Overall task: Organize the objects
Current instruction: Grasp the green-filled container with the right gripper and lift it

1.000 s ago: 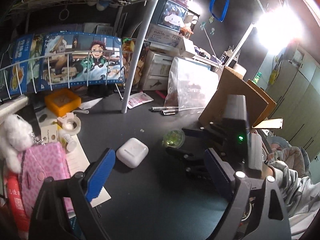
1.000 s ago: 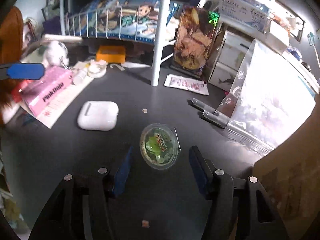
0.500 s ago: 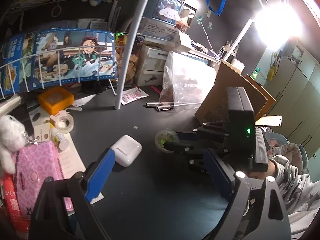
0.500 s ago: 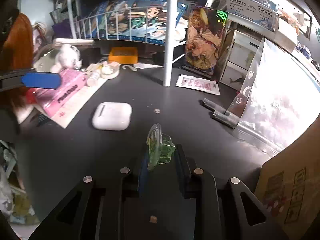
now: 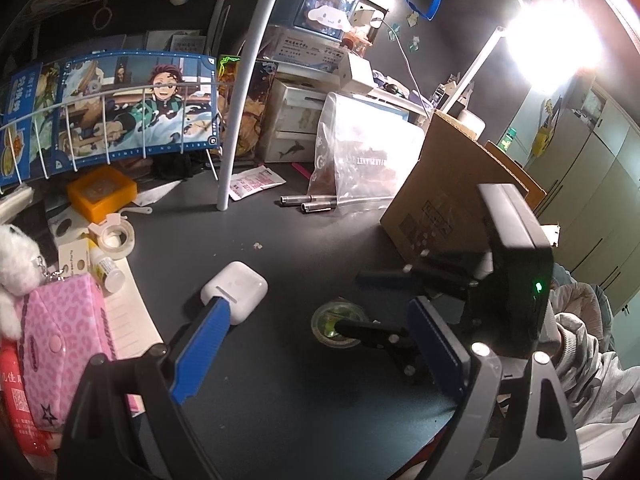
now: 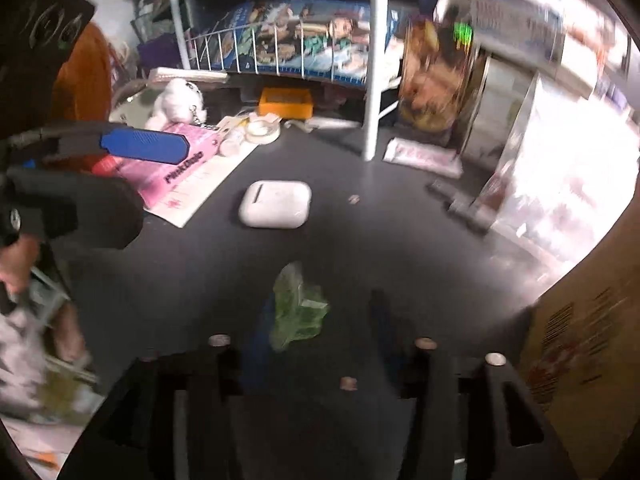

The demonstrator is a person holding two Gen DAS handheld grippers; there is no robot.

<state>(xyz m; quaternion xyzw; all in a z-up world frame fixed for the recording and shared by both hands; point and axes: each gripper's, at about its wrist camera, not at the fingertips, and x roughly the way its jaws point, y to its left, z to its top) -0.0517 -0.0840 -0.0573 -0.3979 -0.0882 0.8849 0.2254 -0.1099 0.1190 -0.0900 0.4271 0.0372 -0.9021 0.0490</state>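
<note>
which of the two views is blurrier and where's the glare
Right wrist view: smeared by motion, worst at the right edge, where the plastic bag washes out white; the green badge is soft. Left wrist view: sharp, but the lamp blows out the upper right corner.

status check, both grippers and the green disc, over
Left gripper open, empty, above the desk. Right gripper jaws opening, green disc loose between them, against one pad. White case ahead, clear of both.
</note>
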